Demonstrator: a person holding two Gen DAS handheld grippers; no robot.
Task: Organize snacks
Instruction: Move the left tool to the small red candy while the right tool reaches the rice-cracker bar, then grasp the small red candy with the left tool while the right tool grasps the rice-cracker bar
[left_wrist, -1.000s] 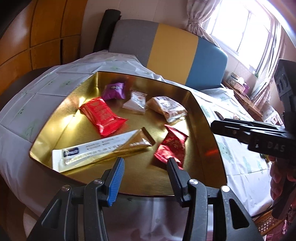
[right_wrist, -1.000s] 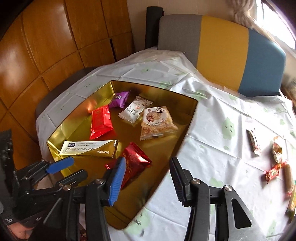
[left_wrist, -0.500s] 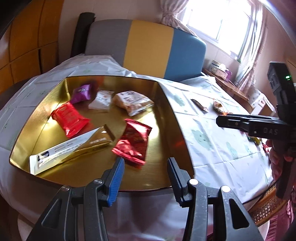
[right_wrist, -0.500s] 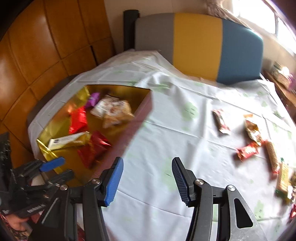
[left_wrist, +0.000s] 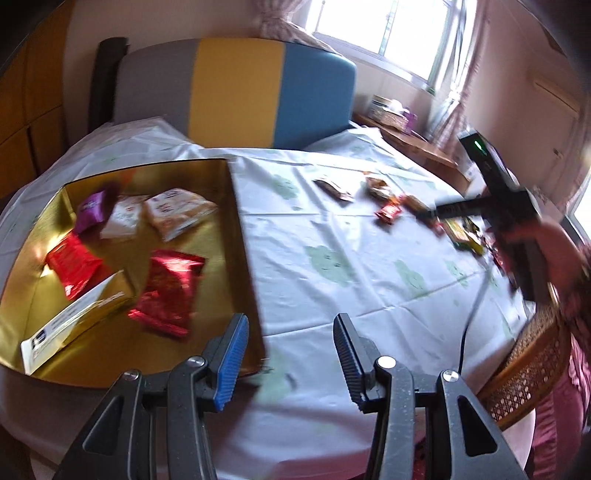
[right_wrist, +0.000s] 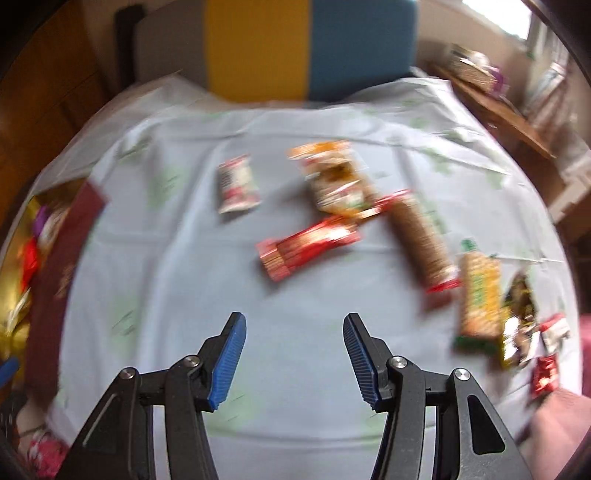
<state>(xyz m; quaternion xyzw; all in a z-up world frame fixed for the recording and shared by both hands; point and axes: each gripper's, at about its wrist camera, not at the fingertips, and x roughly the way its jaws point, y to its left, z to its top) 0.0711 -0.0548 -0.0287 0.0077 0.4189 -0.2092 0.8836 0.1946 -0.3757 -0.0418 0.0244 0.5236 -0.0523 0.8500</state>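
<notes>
The left gripper (left_wrist: 290, 354) hangs over the near corner of the gold tray (left_wrist: 243, 236), jaws apart and empty; six snacks lie inside the tray. The right gripper (right_wrist: 293, 356), jaws apart with nothing between them, has just been opening above the white tablecloth (right_wrist: 177, 280); loose snack bars (right_wrist: 308, 247) lie scattered ahead.

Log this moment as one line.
phase: reaching for next snack | left gripper: open, empty, near gold tray | right gripper: open, empty, above loose snacks on tablecloth | tray: six packets

We see a glossy gold tray (left_wrist: 236, 236), shiny foil snack wrappers (left_wrist: 168, 291), matt cloth-covered surface (left_wrist: 332, 295), ribbed pads (left_wrist: 231, 354).
</notes>
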